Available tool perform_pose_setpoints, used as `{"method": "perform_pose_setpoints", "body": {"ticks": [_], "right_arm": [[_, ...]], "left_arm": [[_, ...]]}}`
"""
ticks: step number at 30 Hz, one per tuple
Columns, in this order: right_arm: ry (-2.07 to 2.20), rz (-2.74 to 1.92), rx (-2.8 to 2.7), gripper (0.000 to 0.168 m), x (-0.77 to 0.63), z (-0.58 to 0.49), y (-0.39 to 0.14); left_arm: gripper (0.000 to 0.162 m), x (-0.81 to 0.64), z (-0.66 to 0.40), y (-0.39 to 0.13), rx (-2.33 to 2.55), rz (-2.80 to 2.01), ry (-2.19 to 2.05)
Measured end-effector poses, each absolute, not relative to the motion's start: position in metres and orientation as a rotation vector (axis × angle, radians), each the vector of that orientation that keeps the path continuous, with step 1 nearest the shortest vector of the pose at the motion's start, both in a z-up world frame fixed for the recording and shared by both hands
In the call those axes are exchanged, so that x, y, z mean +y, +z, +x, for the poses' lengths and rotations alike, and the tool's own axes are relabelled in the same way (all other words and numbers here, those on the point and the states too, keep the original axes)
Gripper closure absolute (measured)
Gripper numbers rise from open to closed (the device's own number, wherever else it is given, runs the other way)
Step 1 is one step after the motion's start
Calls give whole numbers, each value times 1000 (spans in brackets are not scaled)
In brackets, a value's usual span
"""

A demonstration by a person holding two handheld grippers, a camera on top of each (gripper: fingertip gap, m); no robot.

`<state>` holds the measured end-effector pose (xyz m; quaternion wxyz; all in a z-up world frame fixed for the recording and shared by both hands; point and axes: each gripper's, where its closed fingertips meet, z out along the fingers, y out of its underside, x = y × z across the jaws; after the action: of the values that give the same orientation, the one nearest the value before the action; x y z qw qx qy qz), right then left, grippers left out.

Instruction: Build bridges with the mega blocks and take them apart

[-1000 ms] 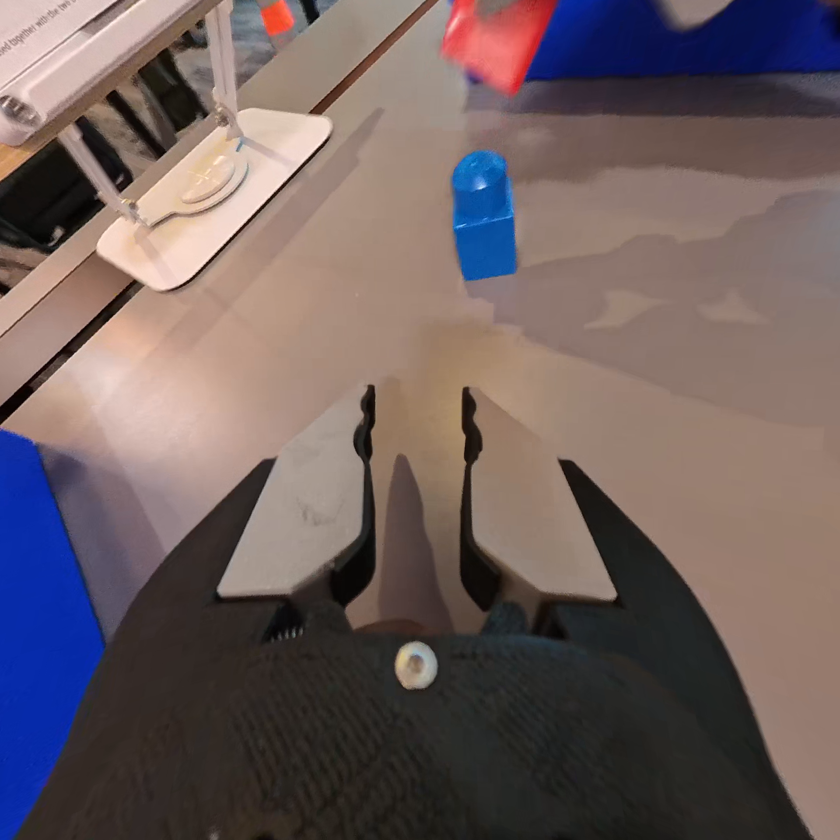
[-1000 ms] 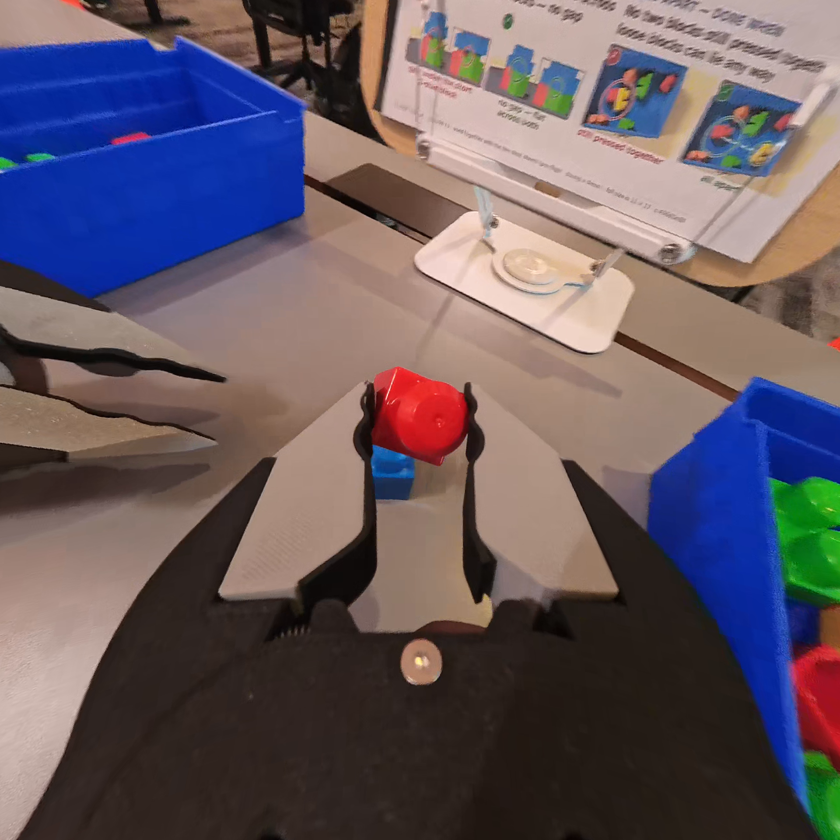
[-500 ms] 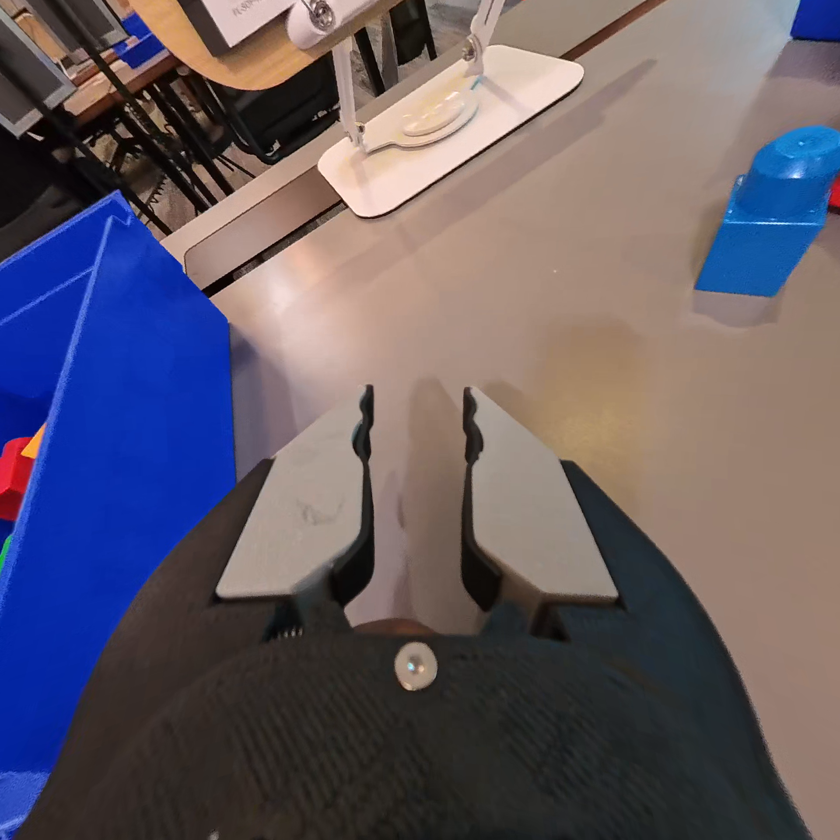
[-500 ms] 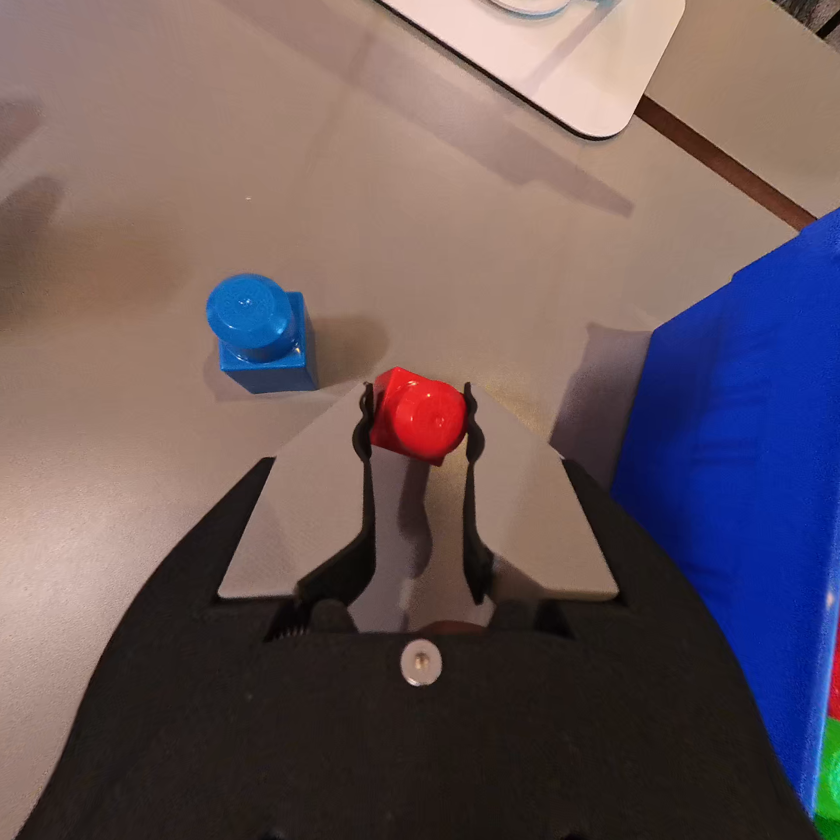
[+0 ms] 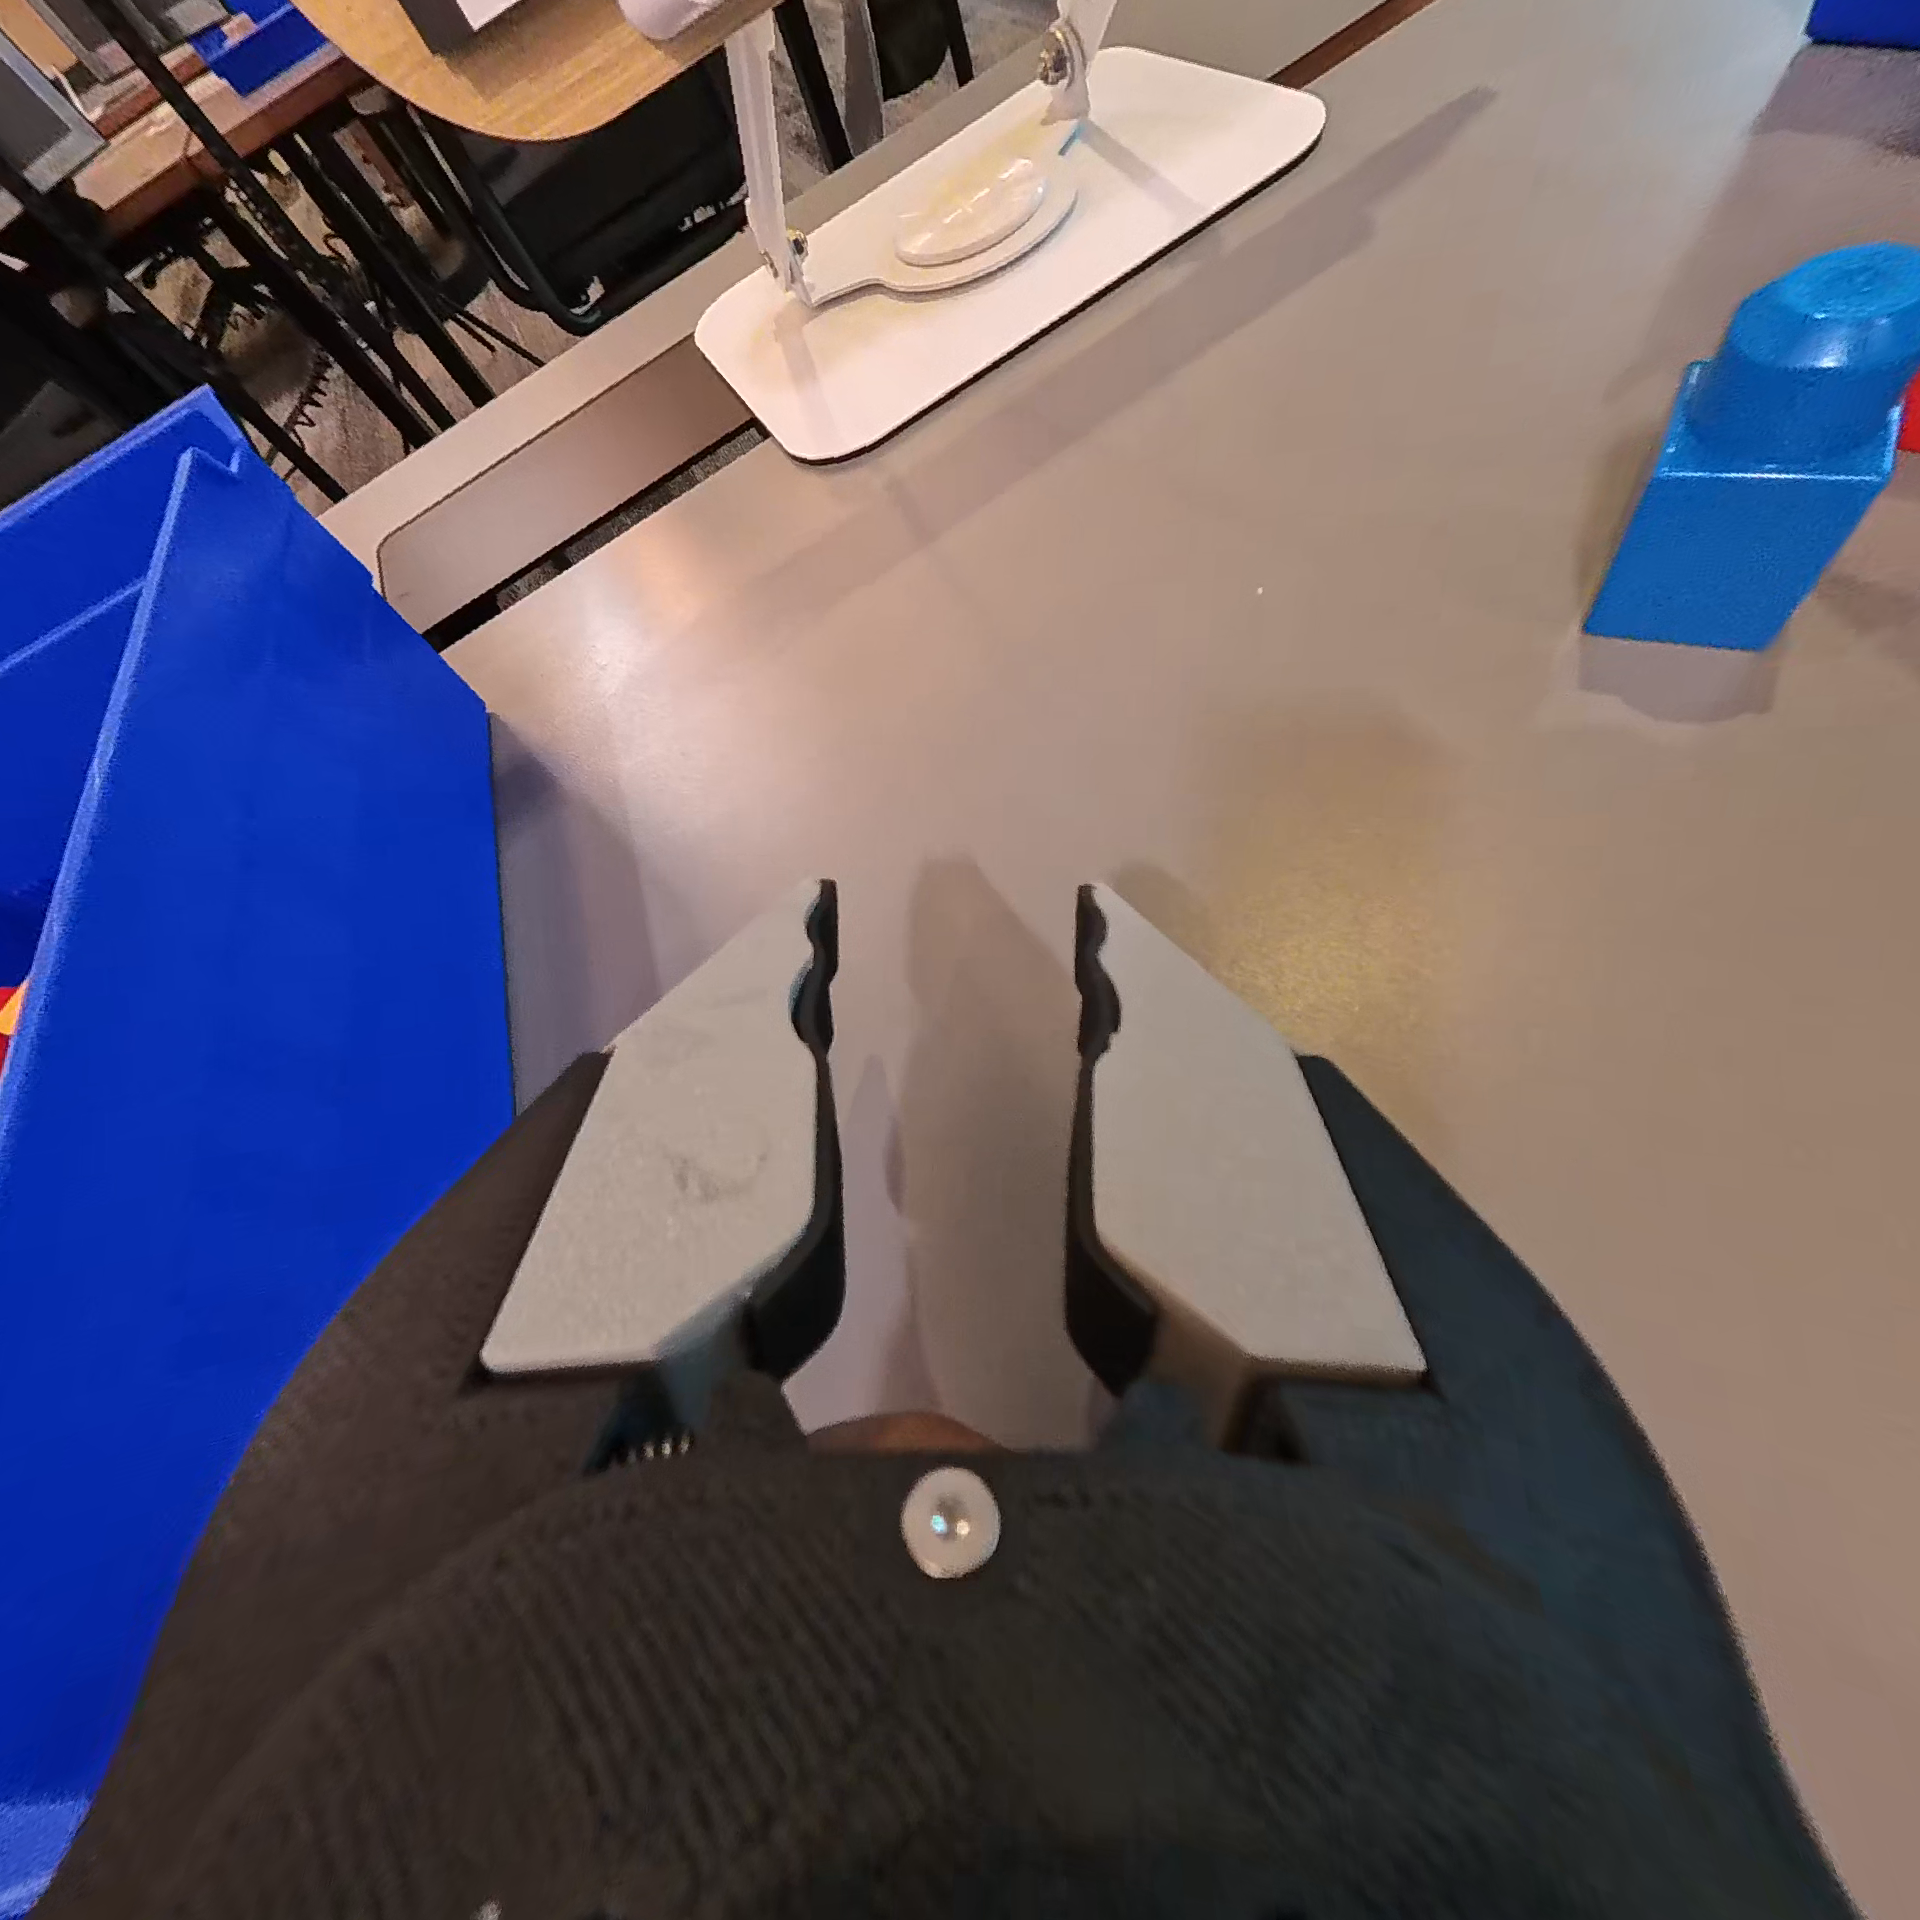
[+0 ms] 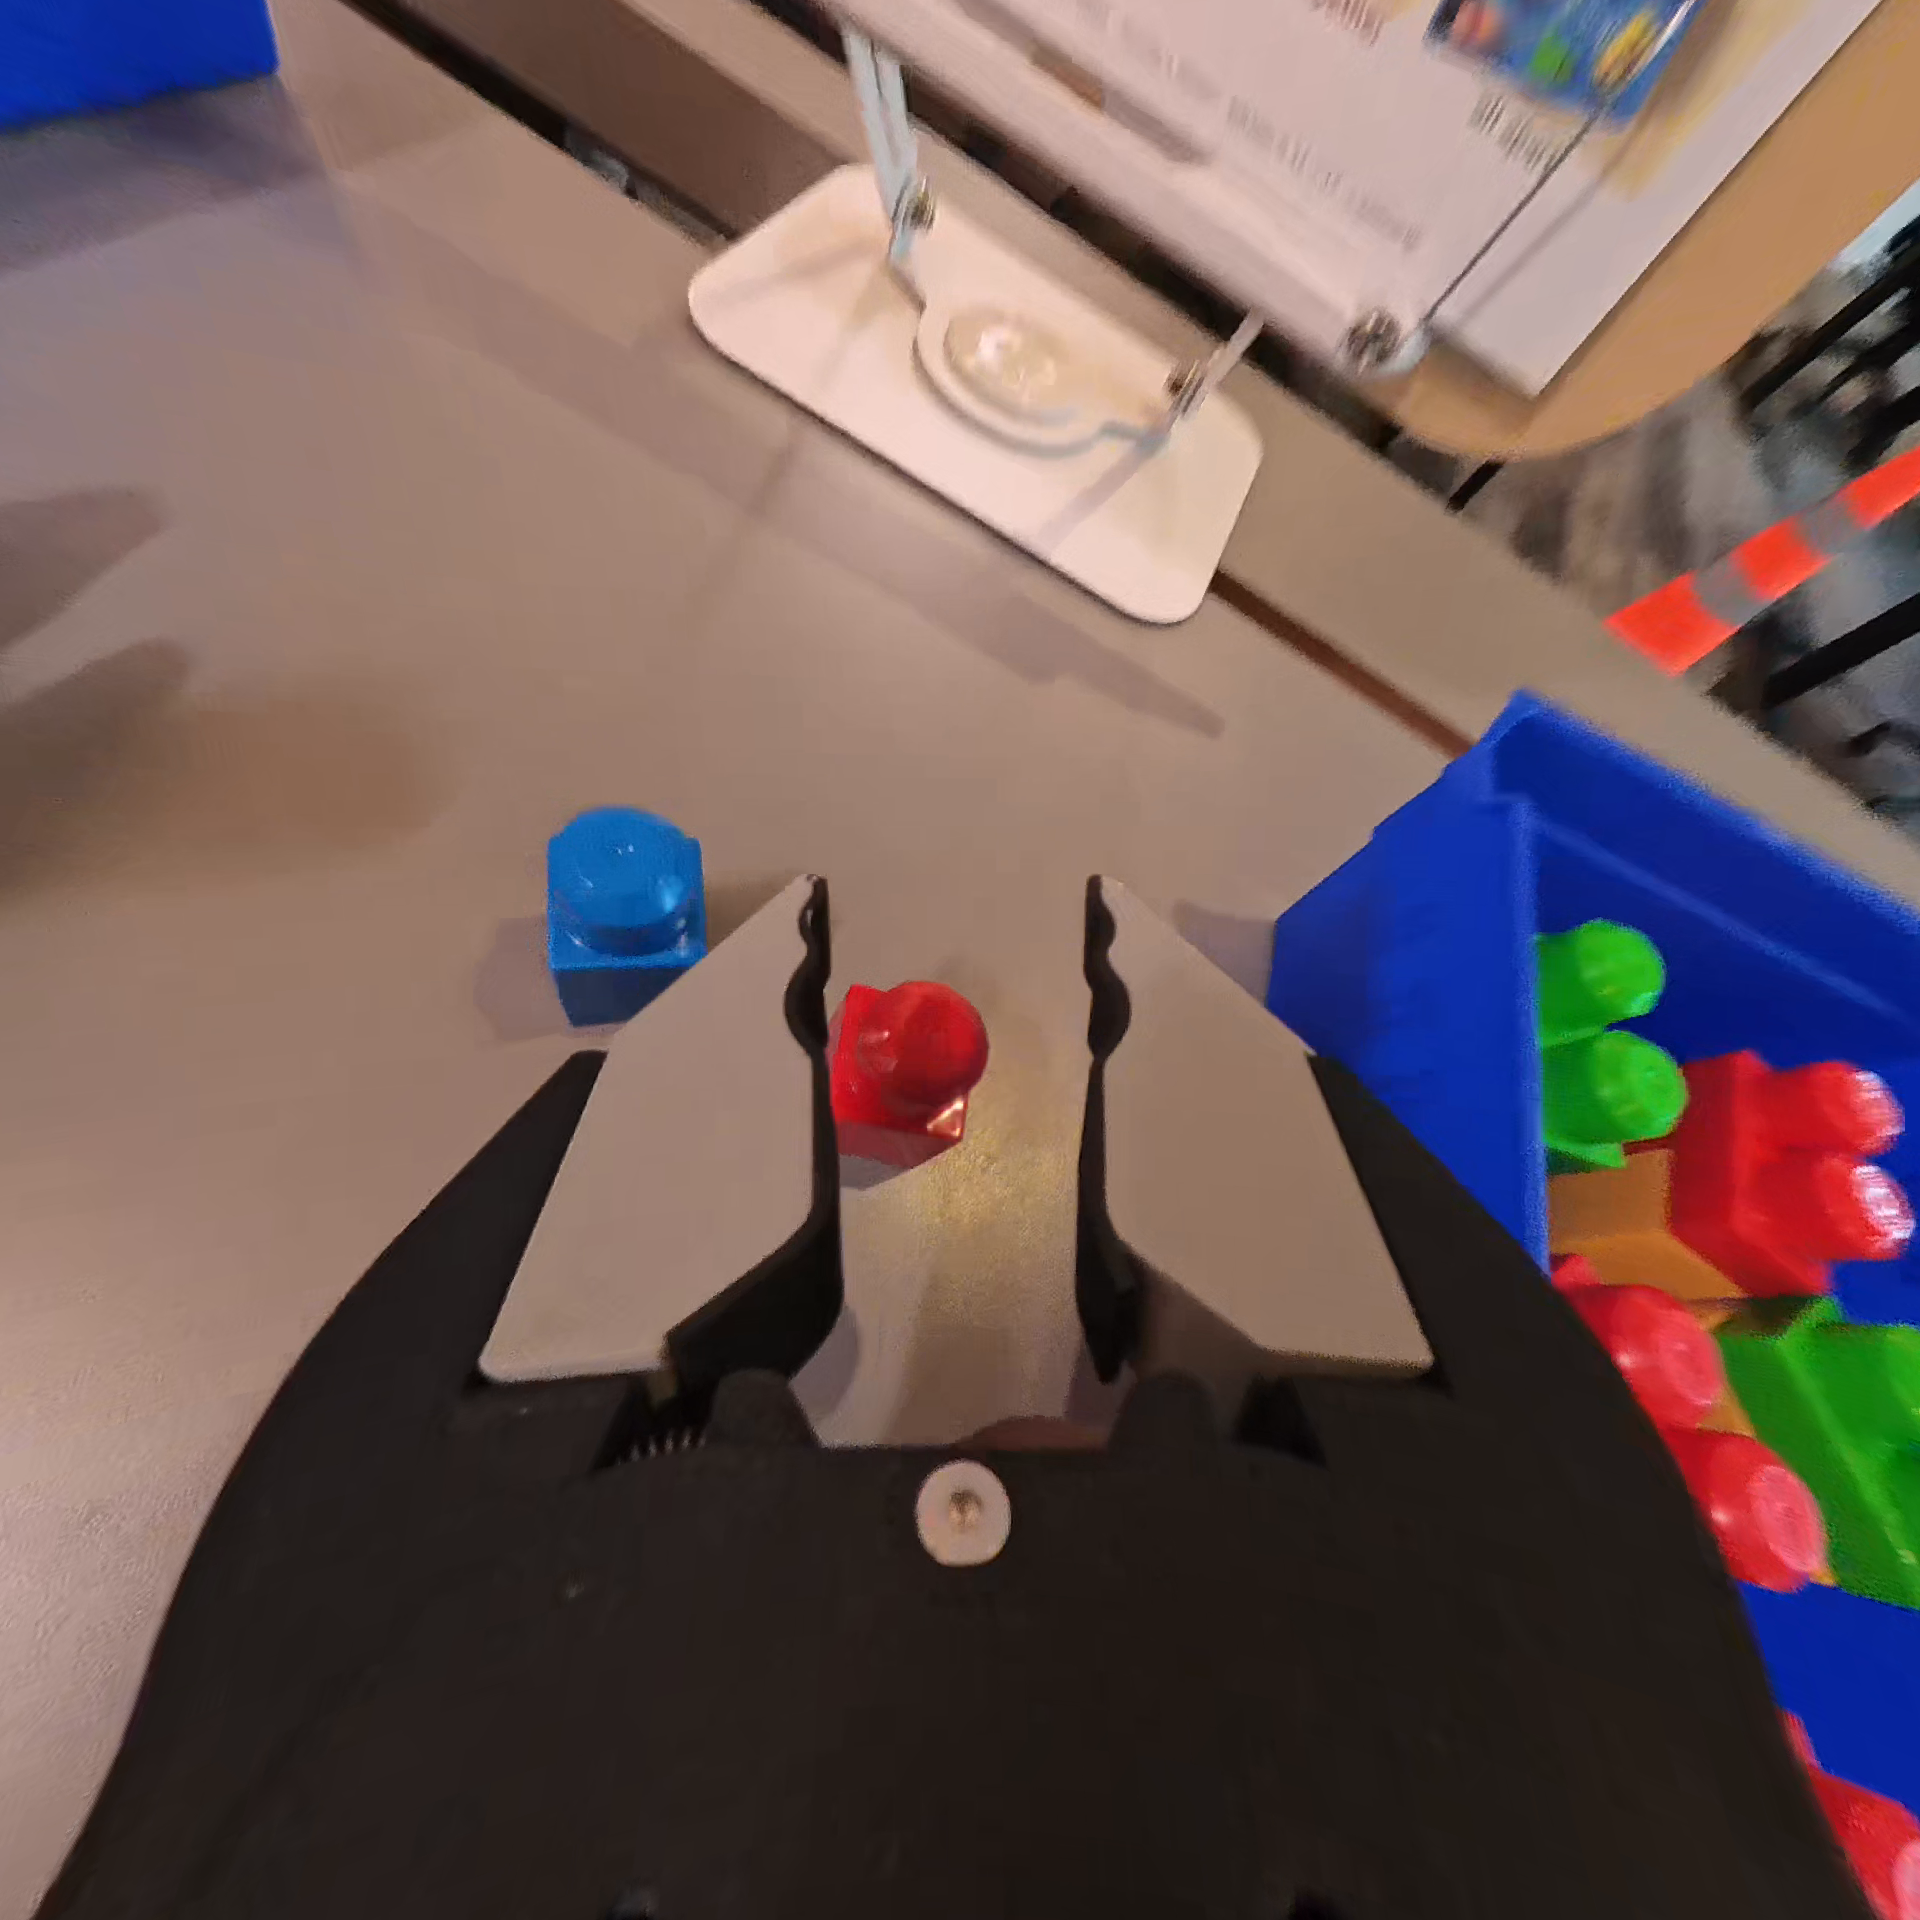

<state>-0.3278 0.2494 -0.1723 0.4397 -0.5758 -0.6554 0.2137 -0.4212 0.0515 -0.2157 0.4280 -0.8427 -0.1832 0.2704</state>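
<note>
A small red one-stud block (image 6: 904,1070) stands on the grey table, stud up, turned a little askew. My right gripper (image 6: 954,899) is open above it, its fingers apart from the block on both sides. A blue one-stud block (image 6: 623,914) stands upright just left of the red one, with a gap between them. My left gripper (image 5: 954,904) is open and empty over bare table. The blue block (image 5: 1766,478) is far to its right, with a sliver of the red block (image 5: 1910,447) behind it.
A blue bin (image 6: 1403,987) with several green, red and orange blocks sits close to the right of the right gripper. Another blue bin (image 5: 260,831) stands left of the left gripper. A white stand base (image 6: 977,384) with an instruction sheet (image 6: 1247,104) is at the table's far edge. The small red one-stud block (image 6: 904,1070) lies some 4 cm from my right tips, 20 cm from my left tips.
The right gripper carried the red block down beside the blue block, opened, and lifted off it. The left gripper swung left toward its bin, staying open and empty.
</note>
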Motion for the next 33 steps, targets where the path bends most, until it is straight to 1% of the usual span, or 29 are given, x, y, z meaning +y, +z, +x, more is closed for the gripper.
{"method": "perform_pose_setpoints", "body": {"ticks": [6,18,21,23,25,28,30,33], "right_arm": [[507,-1323,-1628,124,229,-331,-164],[494,-1289,-1693,125,211,-333,-173],[477,-1288,-1728,131,205,-335,-182],[488,-1279,-1744,145,199,-336,-185],[481,-1268,-1746,151,196,-337,-186],[516,-1258,-1747,150,189,-339,-186],[541,-1245,-1749,147,184,-341,-184],[568,-1220,-1729,130,180,-343,-181]], "left_arm": [[118,53,-419,-219,-444,-2120,668],[117,53,-419,-220,-436,-2131,676],[117,53,-419,-221,-430,-2132,672],[117,54,-418,-221,-423,-2134,669],[117,54,-418,-221,-419,-2135,671],[117,54,-417,-221,-417,-2137,669],[117,54,-417,-221,-418,-2137,666],[117,54,-417,-221,-419,-2137,661]]}}
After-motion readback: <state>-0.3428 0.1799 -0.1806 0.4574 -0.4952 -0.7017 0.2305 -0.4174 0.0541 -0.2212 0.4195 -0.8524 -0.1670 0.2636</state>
